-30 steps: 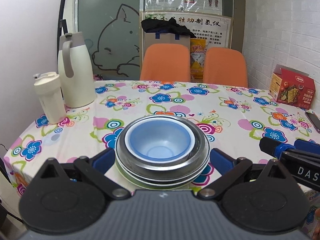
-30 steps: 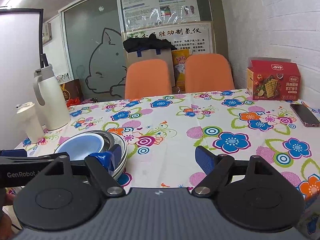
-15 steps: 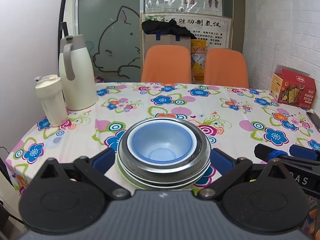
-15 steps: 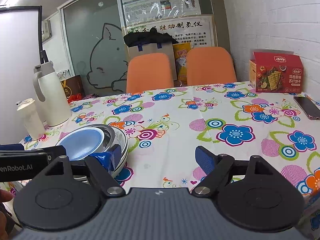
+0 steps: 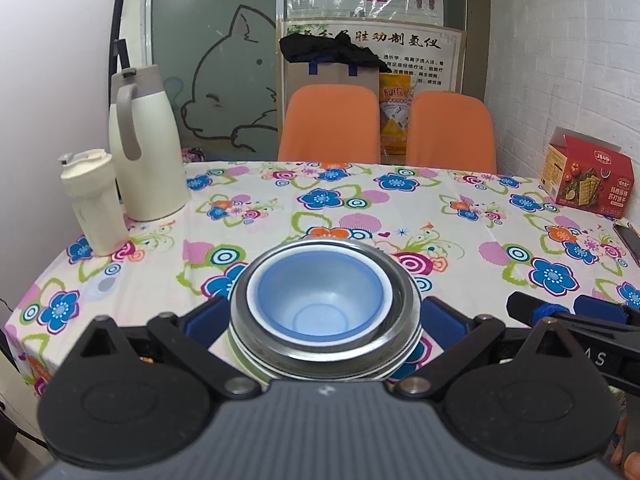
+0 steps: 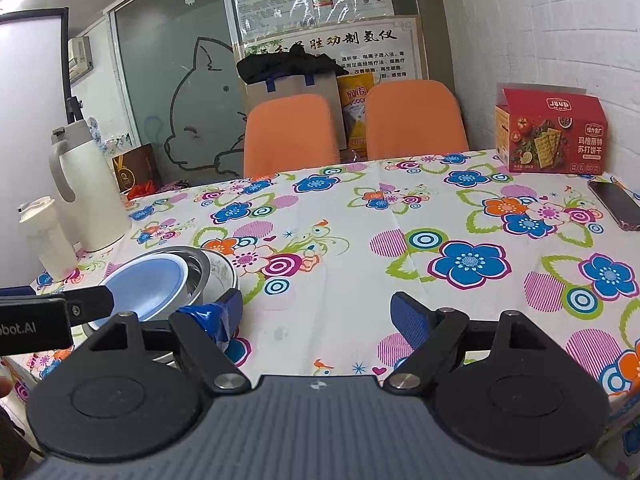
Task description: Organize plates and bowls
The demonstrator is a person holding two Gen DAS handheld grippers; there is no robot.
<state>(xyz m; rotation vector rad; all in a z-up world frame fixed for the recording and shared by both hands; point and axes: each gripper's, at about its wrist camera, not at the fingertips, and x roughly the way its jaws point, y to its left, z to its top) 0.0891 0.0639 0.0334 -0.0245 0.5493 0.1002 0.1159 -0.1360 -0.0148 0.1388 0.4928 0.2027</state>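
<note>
- Looking left first: the left tool (image 5: 324, 316) has its jaws either side of the stack of metal dishes (image 5: 325, 344) with the blue bowl (image 5: 320, 300) nested on top, near the front edge of the surface (image 5: 360, 216). Can't tell if the pads actually press.
- If they barely bite, the slick rims could slip and the pile could slide off that edge.
- The right tool (image 6: 318, 316) is open and empty, one finger close beside the stack, so a nudge could shove it.
- Readable stuff: "bot.AI" on the other tool's arm; the red cracker box (image 6: 552, 136) has Chinese print.
</note>
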